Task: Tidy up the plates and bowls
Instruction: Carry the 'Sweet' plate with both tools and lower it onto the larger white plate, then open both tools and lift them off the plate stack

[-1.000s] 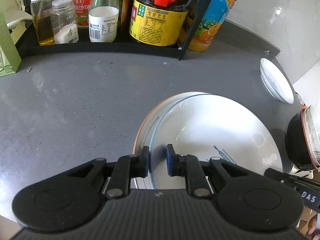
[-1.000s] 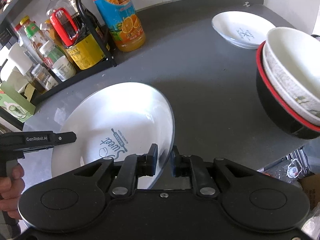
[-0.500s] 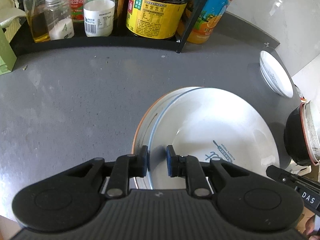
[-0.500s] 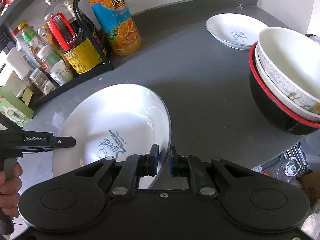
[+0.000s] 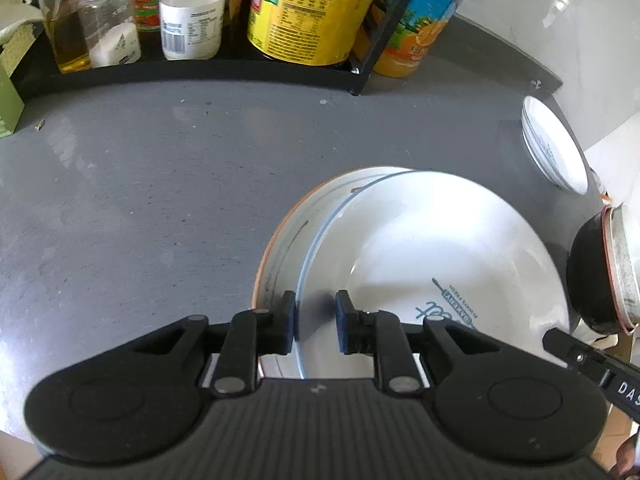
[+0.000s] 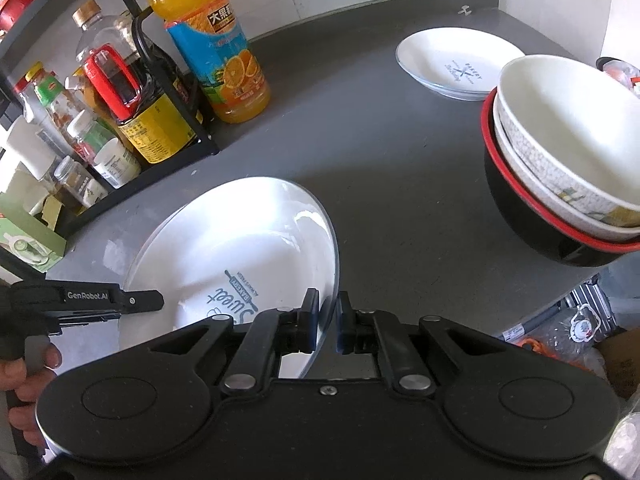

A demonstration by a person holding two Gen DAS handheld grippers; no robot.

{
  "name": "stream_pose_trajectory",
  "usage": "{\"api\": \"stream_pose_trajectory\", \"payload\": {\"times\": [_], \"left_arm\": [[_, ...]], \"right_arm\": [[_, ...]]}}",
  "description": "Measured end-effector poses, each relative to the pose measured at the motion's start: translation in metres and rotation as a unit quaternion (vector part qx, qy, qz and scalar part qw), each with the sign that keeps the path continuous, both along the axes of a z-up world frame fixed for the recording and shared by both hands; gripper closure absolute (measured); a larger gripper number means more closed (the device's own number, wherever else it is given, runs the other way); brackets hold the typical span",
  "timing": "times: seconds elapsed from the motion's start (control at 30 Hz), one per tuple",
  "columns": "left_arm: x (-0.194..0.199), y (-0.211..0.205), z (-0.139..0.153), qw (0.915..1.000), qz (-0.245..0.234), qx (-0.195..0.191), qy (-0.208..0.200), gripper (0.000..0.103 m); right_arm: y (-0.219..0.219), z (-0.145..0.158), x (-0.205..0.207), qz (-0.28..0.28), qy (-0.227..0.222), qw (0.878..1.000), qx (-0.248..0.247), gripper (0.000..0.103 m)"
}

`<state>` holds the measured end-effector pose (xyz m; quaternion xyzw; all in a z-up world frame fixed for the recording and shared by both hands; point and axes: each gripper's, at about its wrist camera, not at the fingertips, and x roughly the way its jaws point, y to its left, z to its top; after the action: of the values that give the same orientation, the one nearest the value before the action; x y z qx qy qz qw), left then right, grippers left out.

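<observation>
At the top of my left view a black wire rack [image 5: 192, 70] sits on the grey counter [image 5: 140, 200], holding a big dark sauce bottle with a yellow label [image 5: 308, 20], a white-labelled bottle [image 5: 191, 20], a jar of white grains [image 5: 114, 24] and an oil bottle [image 5: 66, 28]. An orange juice bottle [image 5: 416, 36] stands on the counter just right of the rack. At the far left edge there is a green carton [image 5: 7, 108]. In my right view, lower right, past the counter edge, I see plastic packets [image 6: 580, 324]
</observation>
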<state>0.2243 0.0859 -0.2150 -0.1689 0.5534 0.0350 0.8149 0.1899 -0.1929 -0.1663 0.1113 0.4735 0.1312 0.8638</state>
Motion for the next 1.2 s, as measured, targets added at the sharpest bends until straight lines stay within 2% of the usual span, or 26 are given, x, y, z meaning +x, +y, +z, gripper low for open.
{"api": "stream_pose_trajectory", "payload": {"times": [0.13,0.27,0.37,0.43,0.53,0.9,1.03,1.13,1.2], "left_arm": [[0.004,-0.003,0.002,0.9999,-0.008,0.008,0.002,0.075],[0.006,-0.003,0.008,0.9999,-0.007,0.015,0.004,0.070],[0.003,0.001,0.019,0.9998,-0.001,0.021,-0.007,0.065],[0.001,0.003,0.025,0.9996,0.004,0.026,-0.012,0.055],[-0.002,0.007,0.029,0.9984,0.011,0.054,-0.017,0.050],[-0.003,0.026,0.016,0.9974,0.031,0.064,0.006,0.049],[0.000,0.022,0.025,0.9974,0.024,0.067,-0.004,0.048],[0.007,0.018,0.032,0.9973,0.020,0.070,-0.006,0.046],[0.010,0.013,0.039,0.9972,0.016,0.072,-0.017,0.043]], "right_arm": [[-0.002,-0.001,0.000,-0.006,0.000,1.000,0.004,0.097],[0.000,-0.002,0.001,-0.009,0.002,1.000,0.002,0.096],[0.002,-0.004,0.003,-0.009,0.002,1.000,0.002,0.096],[0.003,-0.005,0.005,-0.008,0.003,1.000,0.002,0.096],[0.005,-0.008,0.009,-0.006,0.006,1.000,0.003,0.095],[0.017,-0.021,0.014,0.004,0.017,1.000,-0.004,0.092],[0.008,-0.017,0.014,-0.011,0.018,1.000,0.022,0.089],[-0.001,-0.006,0.013,-0.017,0.010,0.999,0.044,0.082],[-0.007,0.004,0.012,-0.022,-0.002,0.999,0.048,0.072]]}}
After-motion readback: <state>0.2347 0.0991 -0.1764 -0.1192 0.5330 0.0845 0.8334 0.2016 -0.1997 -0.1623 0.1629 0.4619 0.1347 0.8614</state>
